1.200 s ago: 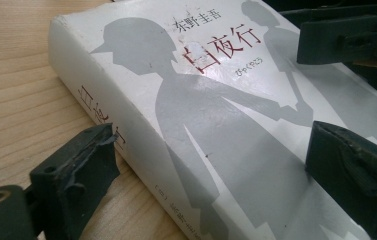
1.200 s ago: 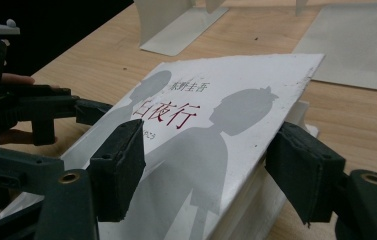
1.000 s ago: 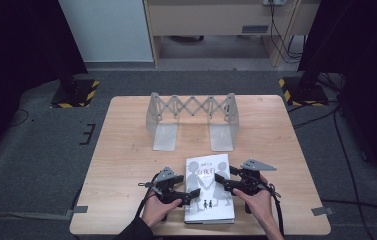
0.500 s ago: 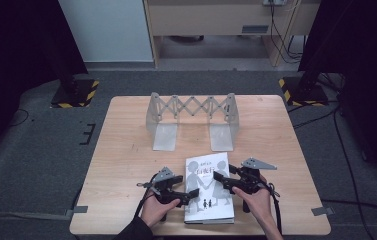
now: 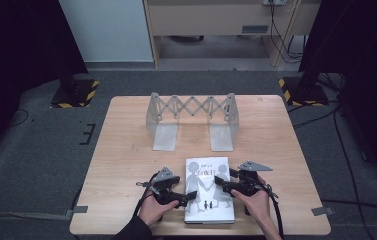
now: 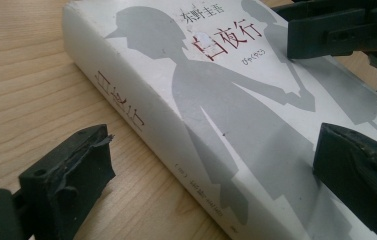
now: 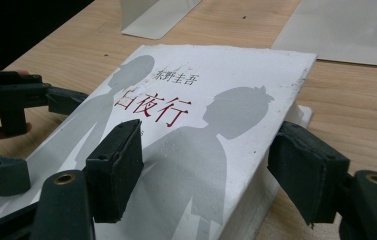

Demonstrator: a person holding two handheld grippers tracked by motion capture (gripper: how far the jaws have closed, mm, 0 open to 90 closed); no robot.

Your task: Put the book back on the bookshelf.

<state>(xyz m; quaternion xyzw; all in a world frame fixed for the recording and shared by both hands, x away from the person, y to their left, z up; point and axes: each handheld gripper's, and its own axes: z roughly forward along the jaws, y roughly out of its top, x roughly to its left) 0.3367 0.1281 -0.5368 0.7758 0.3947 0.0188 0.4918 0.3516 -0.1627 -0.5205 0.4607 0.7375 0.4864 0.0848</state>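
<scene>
The white book lies flat on the tabletop near its front edge, between your hands. Your left tongs have just been opening and stand spread across its spine edge, one jaw over the cover, one out on the wood. Your right tongs straddle the page edge, one jaw on the cover, one beside the pages; whether they press I cannot tell.

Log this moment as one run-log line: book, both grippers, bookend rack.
book: flat on table | left gripper: open, jaws just opening, straddling spine edge | right gripper: open, astride page edge | bookend rack: empty, behind book
</scene>
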